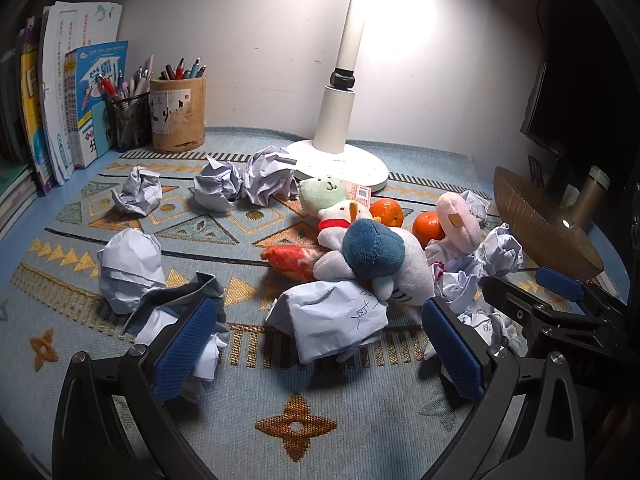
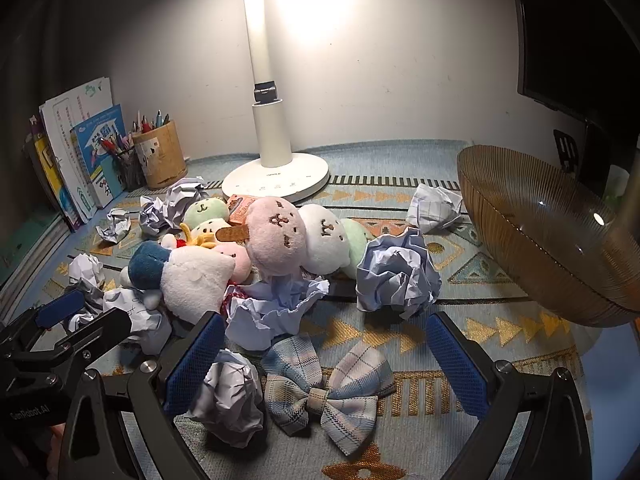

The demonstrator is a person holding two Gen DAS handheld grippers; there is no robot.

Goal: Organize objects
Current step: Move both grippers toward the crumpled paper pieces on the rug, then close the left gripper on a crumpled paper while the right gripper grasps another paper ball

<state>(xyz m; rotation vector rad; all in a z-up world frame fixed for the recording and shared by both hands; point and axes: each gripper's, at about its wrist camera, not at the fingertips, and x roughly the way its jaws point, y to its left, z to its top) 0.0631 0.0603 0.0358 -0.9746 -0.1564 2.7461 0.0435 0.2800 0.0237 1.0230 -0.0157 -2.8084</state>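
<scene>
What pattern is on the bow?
Pale blue and white plaid bow, clearest in the right wrist view.

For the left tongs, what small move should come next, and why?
Probably ease the left tongs forward and down around the crumpled paper with handwriting. Their jaws stand open and empty, and that paper lies on the mat directly between the fingers.

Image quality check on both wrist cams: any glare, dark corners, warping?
Left wrist: lamp blows out the wall behind it; corners vignette black, mat edge curves from fisheye; left gripper throws a shadow on the mat. Right wrist: same hotspot high on the wall, glints on the bowl, far left murky; plaid bow is sharp.
</scene>
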